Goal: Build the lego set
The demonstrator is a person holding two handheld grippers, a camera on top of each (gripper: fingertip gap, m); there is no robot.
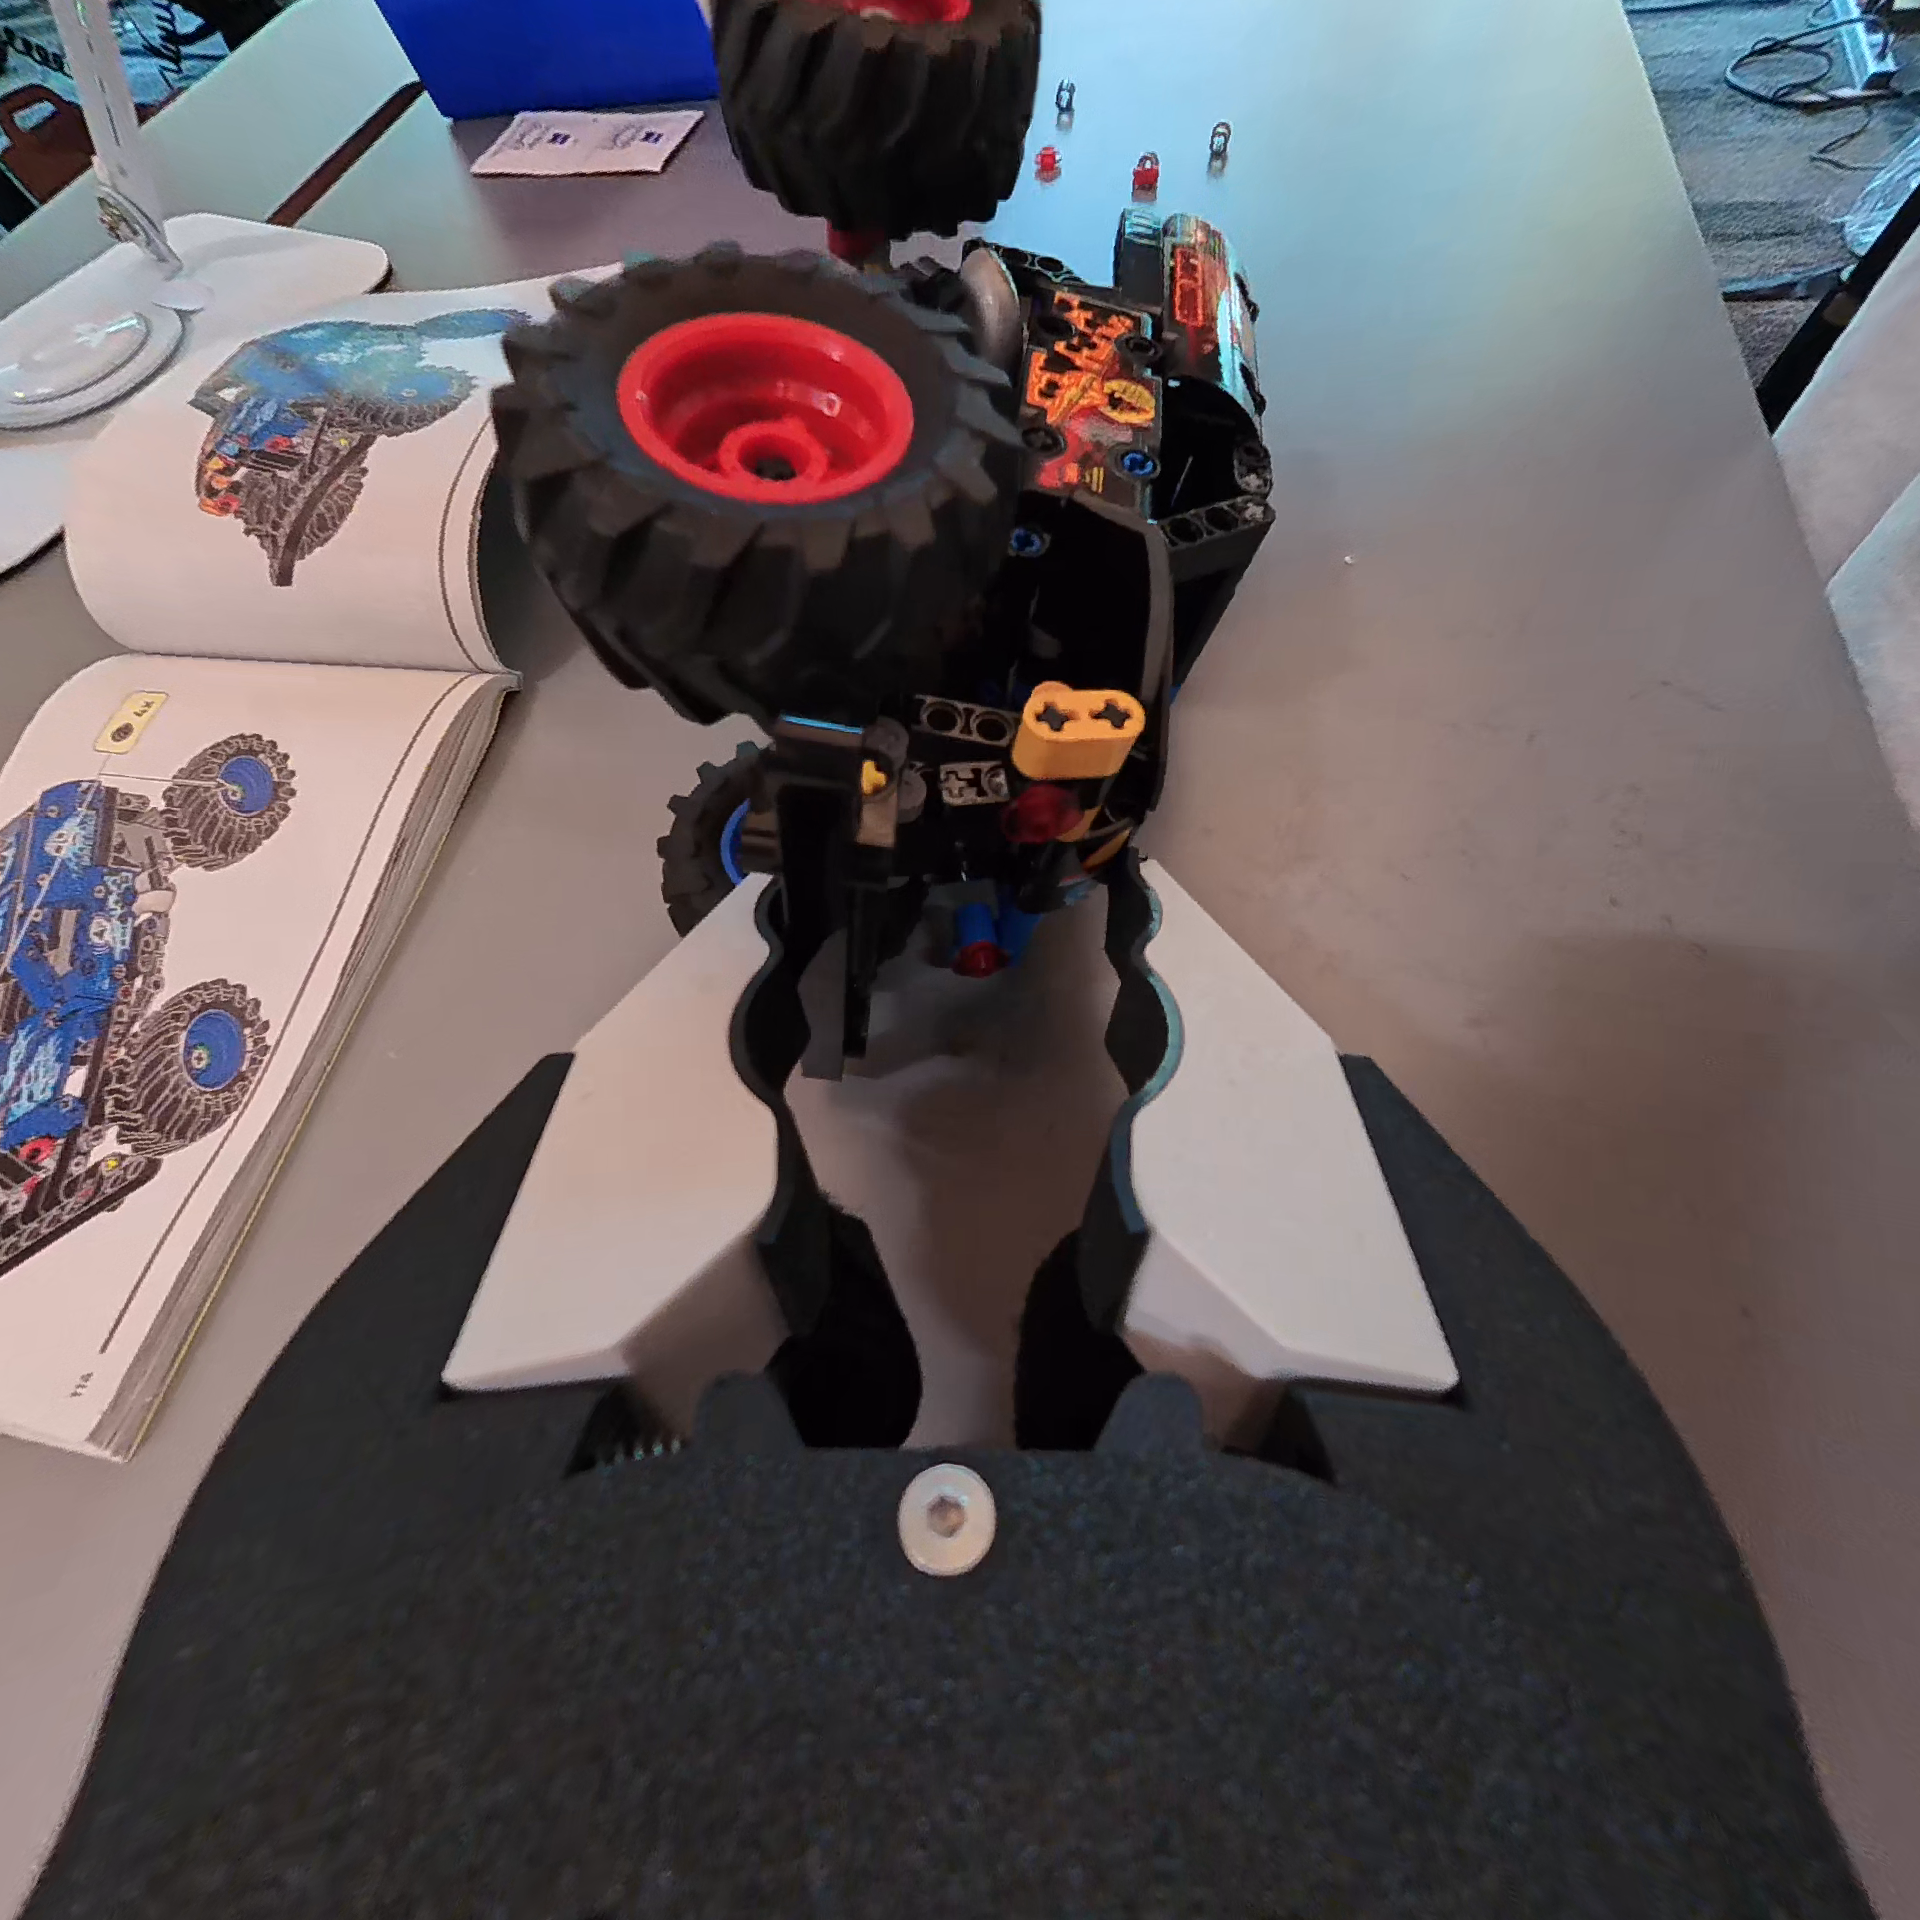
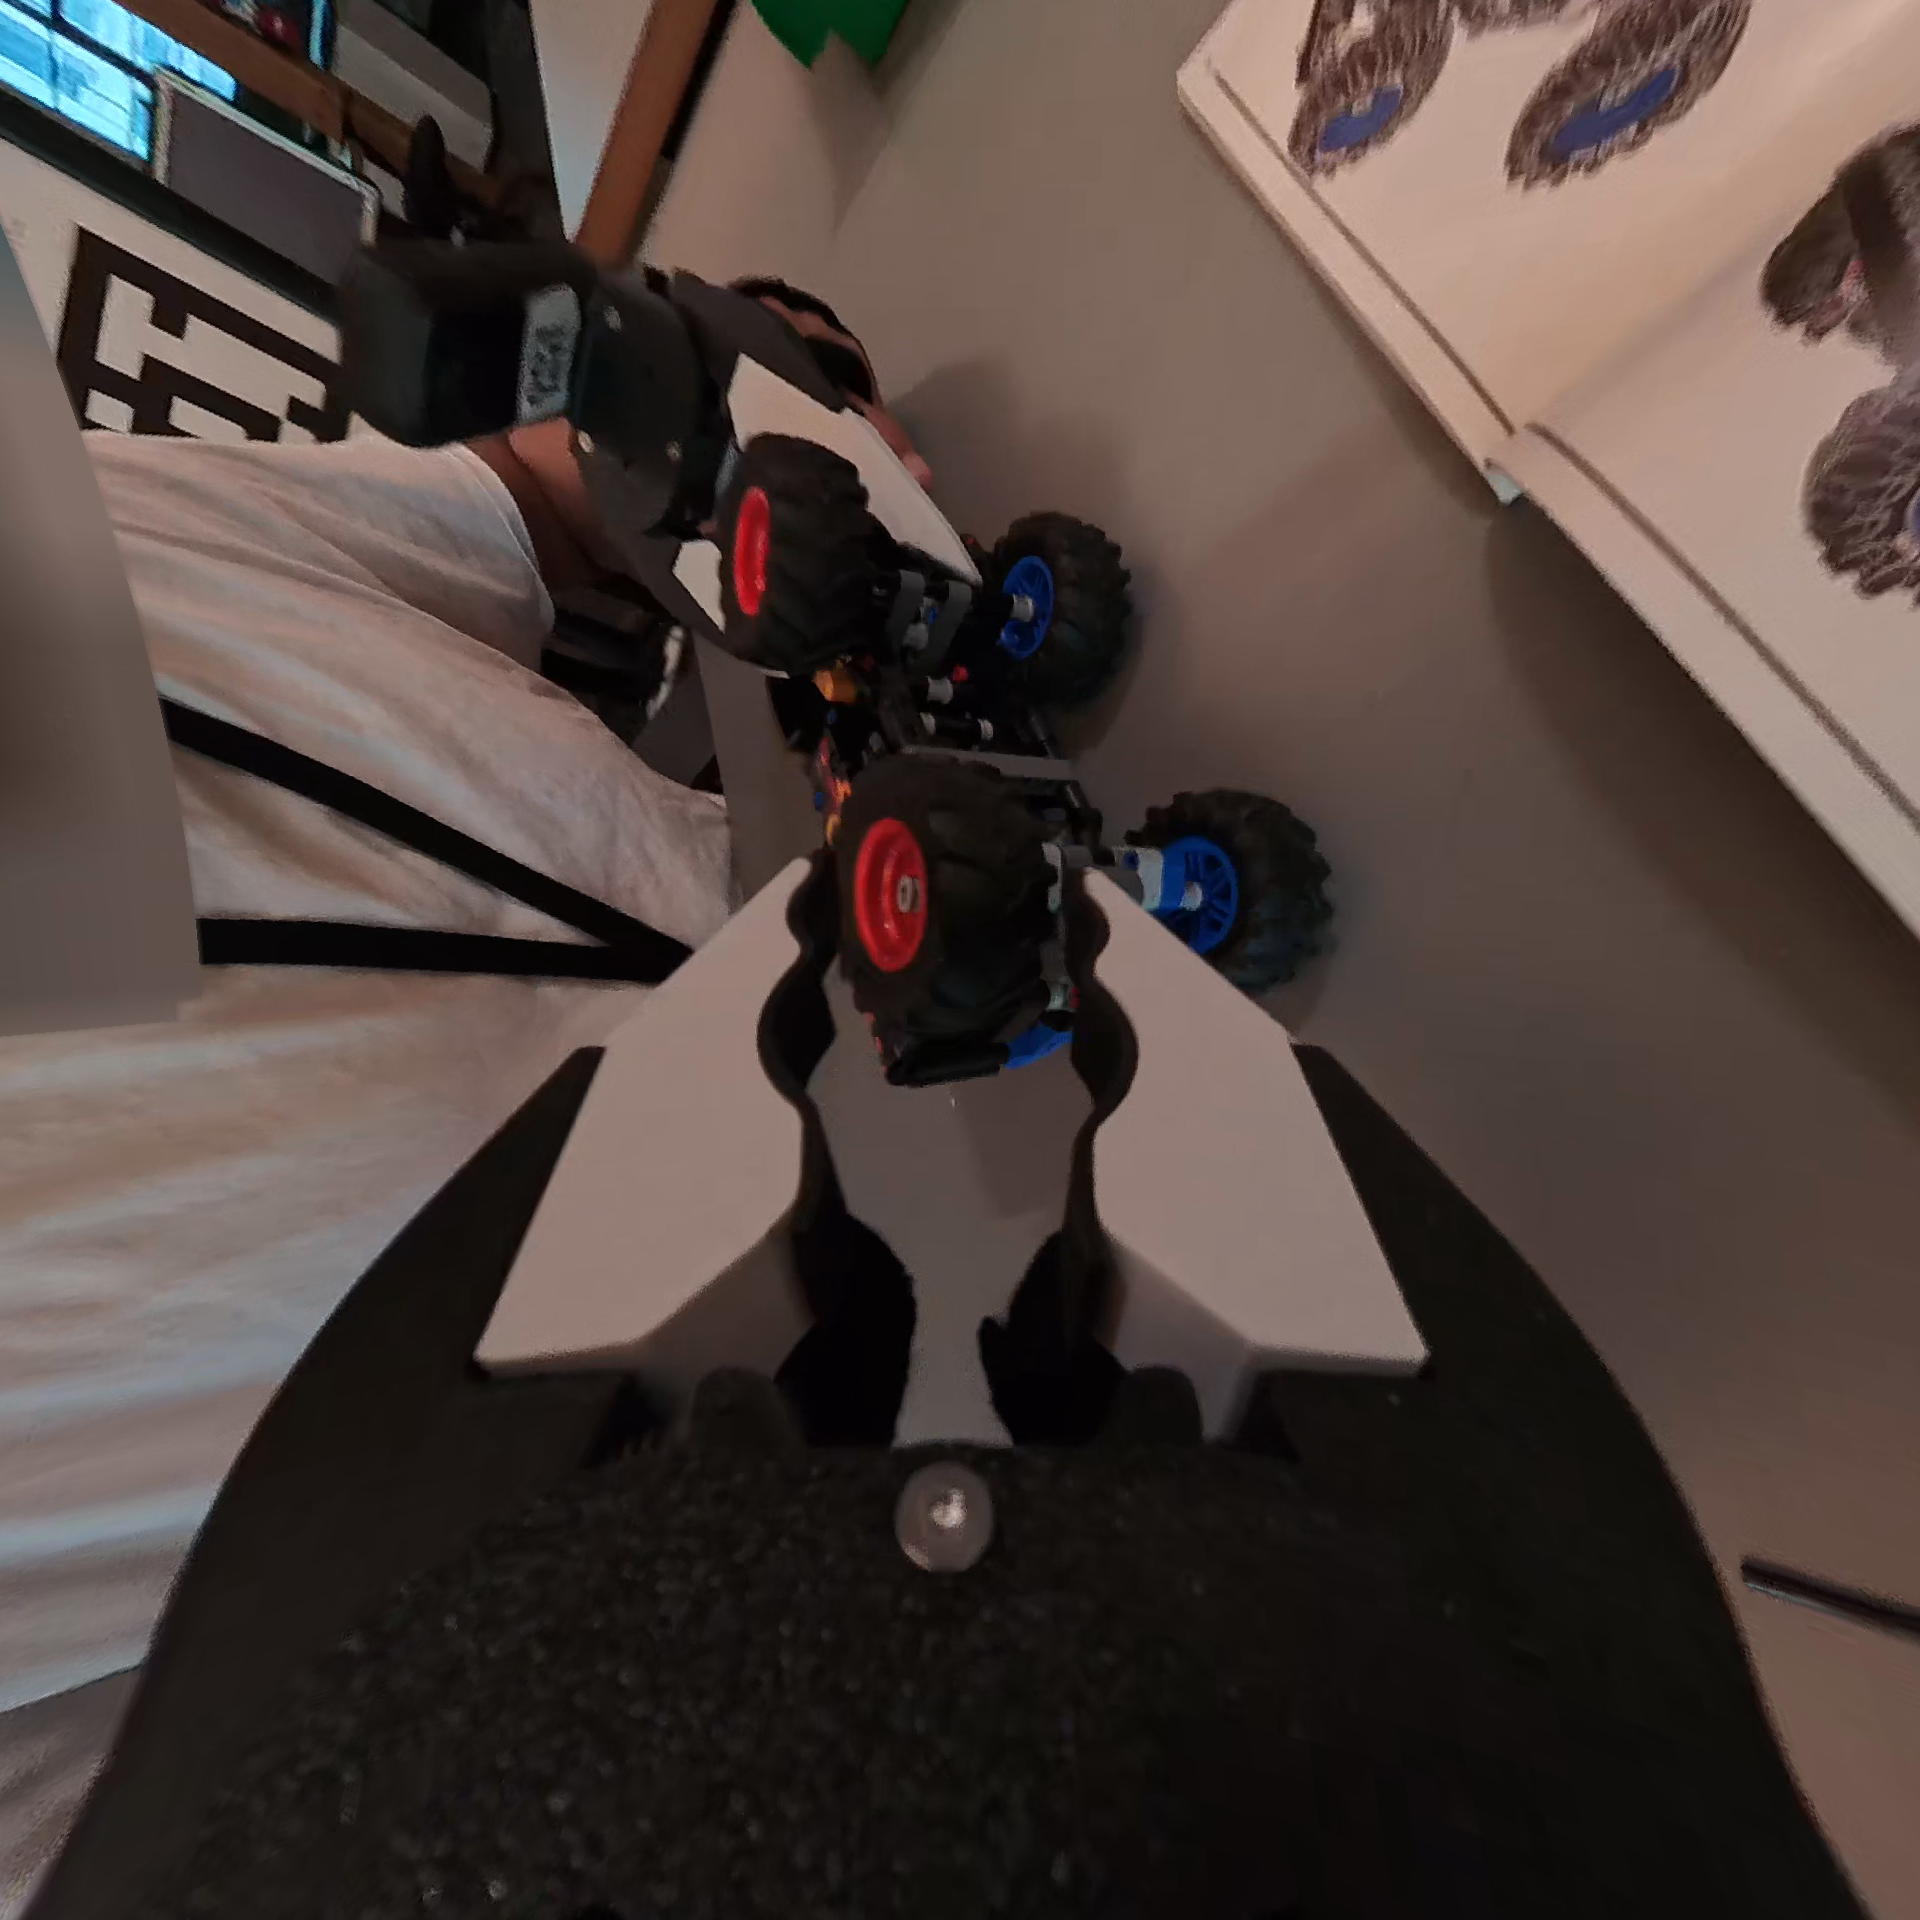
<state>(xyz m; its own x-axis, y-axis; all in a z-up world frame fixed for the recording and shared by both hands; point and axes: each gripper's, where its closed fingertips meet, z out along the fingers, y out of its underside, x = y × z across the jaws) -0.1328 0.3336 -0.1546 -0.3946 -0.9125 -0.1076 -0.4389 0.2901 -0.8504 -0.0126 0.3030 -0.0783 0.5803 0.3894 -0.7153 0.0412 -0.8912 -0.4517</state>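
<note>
The lego monster truck [image 1: 1122,416] lies on its side on the grey table [image 1: 1507,831], black body with flame stickers. Two black tyres with red hubs face up, one near [image 1: 764,416] and one far [image 1: 873,104]. My left gripper [image 1: 956,894] is shut on the truck's chassis end by a yellow connector [image 1: 1081,727]. In the right wrist view the truck [image 2: 935,717] shows two blue-hubbed wheels [image 2: 1195,894] against the table. My right gripper [image 2: 945,894] is closed around a red-hubbed wheel [image 2: 894,904]. One of the left gripper's white fingers [image 2: 873,478] shows at the truck's far end.
An open instruction booklet [image 1: 208,935] lies to the left of the truck and also shows in the right wrist view [image 2: 1558,312]. Several small loose pieces [image 1: 1146,171] lie beyond the truck. A blue box [image 1: 540,52] and a white stand base [image 1: 156,281] sit at the far left. A person's white garment [image 2: 364,623] is behind. The tips of one gripper are about 15 centimetres away from the tips of the other. The white stand base [image 1: 156,281] lies around 40 centimetres away from my right fingertips.
</note>
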